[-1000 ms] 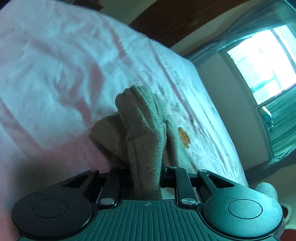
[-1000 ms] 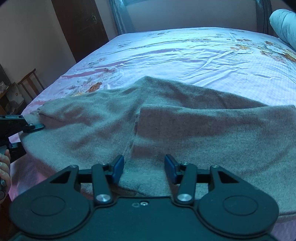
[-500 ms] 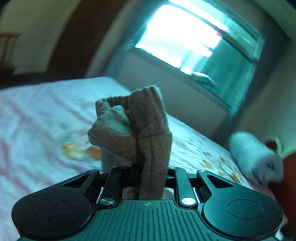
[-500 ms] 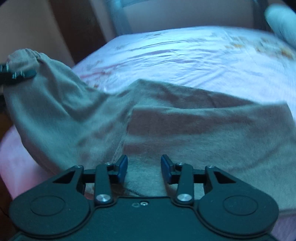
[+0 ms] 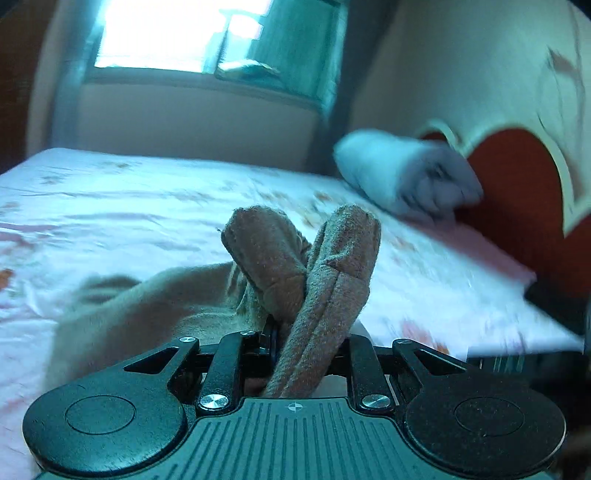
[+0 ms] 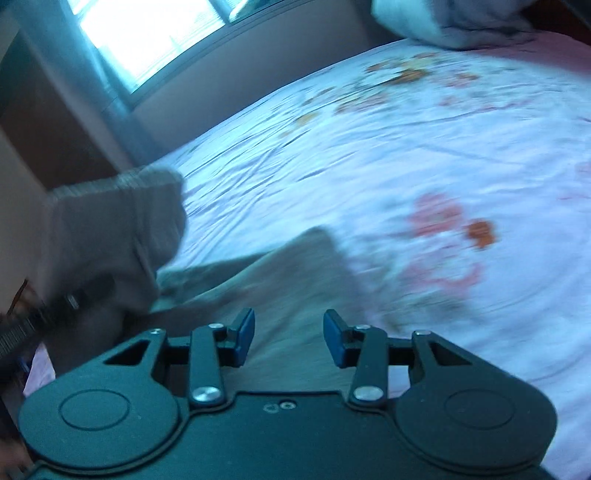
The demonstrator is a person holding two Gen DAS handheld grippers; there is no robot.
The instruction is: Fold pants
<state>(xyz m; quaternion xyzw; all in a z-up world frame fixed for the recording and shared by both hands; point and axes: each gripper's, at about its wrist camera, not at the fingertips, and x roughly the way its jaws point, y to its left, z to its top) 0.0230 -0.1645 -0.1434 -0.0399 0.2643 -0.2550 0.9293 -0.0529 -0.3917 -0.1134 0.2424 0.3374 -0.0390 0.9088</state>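
Note:
The grey-brown pants (image 5: 155,306) lie on the bed's floral sheet (image 5: 129,206). My left gripper (image 5: 303,343) is shut on a bunched end of the pants (image 5: 325,266), which stands up between the jaws, lifted above the bed. In the right wrist view the lifted end (image 6: 110,236) hangs at the left, with the rest of the pants (image 6: 280,288) spread below. My right gripper (image 6: 289,338) is open and empty just above that cloth. Both views are blurred by motion.
A white rolled pillow or blanket (image 5: 402,173) lies at the head of the bed by a red headboard (image 5: 517,192). A bright window (image 5: 166,33) is behind the bed. The sheet (image 6: 406,147) stretches to the right of the pants.
My left gripper has lifted the pants end and swung it right toward the head of the bed. My right gripper has turned the same way, staying open over the cloth.

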